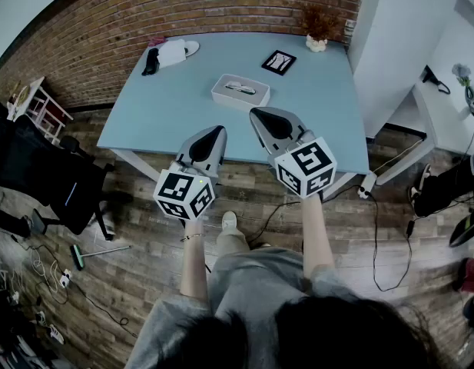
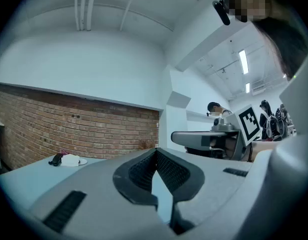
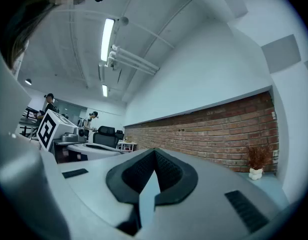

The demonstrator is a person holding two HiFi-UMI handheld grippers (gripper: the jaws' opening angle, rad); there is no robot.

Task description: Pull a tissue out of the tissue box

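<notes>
left tool [image 1: 218, 131] is hovering level over the near edge of the blue worktop [image 1: 144, 114], jaws pressing together with nothing between them. right tool [image 1: 257, 114] is hanging just beside it, also squeezed closed and empty, both pointing toward the brick wall [image 1: 183, 14]. tissue box [image 1: 240, 92] is sitting near the middle of the worktop, just ahead of both tools and touching neither. a small potted plant [image 1: 318, 31] is standing at the far right corner.

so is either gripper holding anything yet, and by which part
Nothing is held. The left gripper and the right gripper both have their jaws together, empty, short of the tissue box on the table.
</notes>
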